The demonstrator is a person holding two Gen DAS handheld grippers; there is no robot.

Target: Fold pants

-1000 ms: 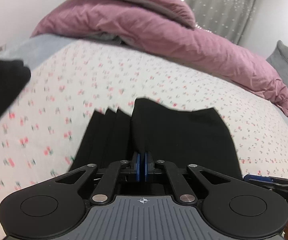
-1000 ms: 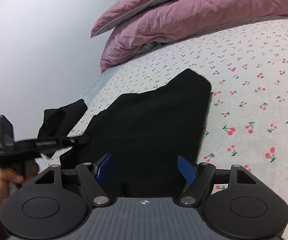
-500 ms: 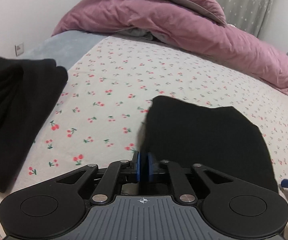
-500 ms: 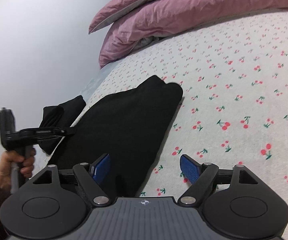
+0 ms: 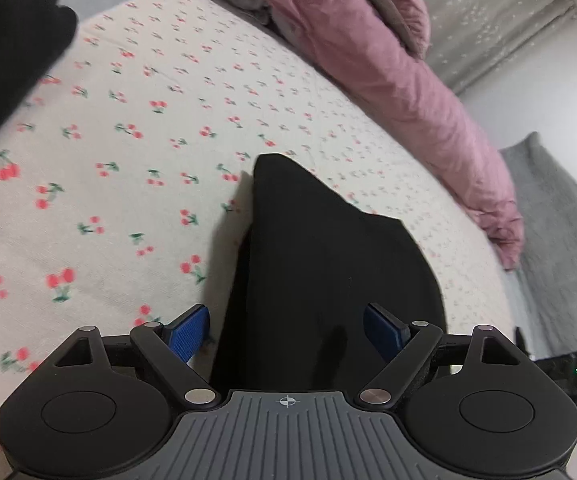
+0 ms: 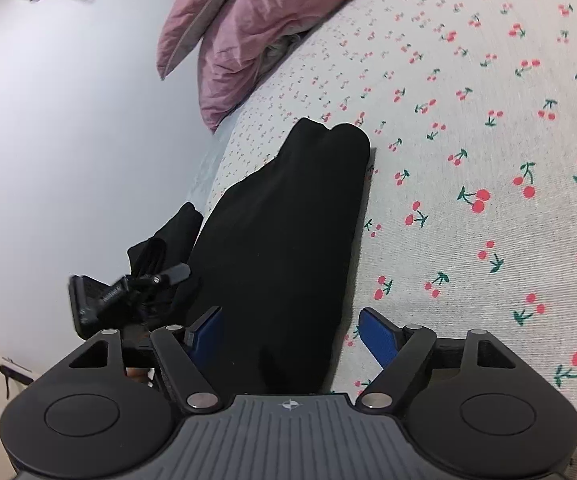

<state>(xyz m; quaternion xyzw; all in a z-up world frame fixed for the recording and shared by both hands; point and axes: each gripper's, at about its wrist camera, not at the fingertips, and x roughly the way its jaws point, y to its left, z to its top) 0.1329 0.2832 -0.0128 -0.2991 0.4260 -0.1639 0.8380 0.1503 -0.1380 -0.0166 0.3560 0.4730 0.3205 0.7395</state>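
**Pants folded down to a compact bundle; release under way**

Black pants (image 5: 328, 272) lying on the cherry-print bed sheet (image 5: 128, 140), lower centre of the left wrist view, already doubled over into a thick narrow stack with a rounded folded end pointing toward the top of the frame. Same bundle (image 6: 288, 232) seen in the right wrist view, running from bottom centre up to mid-frame, edges roughly aligned, no loose leg trailing out.

Left hand-held gripper (image 5: 286, 330) with jaws opening, blue pads spread to either side of the near end of the bundle; cloth between them but not pinched, left pad over bare sheet. Right hand-held gripper (image 6: 290, 332) spread wide as well, left pad over the black cloth, right pad over the sheet, nothing clamped. Left tool also visible at the left middle of the right wrist view, beside the bundle.

Second dark garment (image 5: 8, 60) at the upper left of the left wrist view, apart from the pants, apparently folded too. Pink duvet (image 5: 388, 60) heaped across the top of the frame.

Judged from the lie of things: folding essentially done. Possibly left: a last smoothing or squaring of the edges, or moving the bundle next to the other dark pile.
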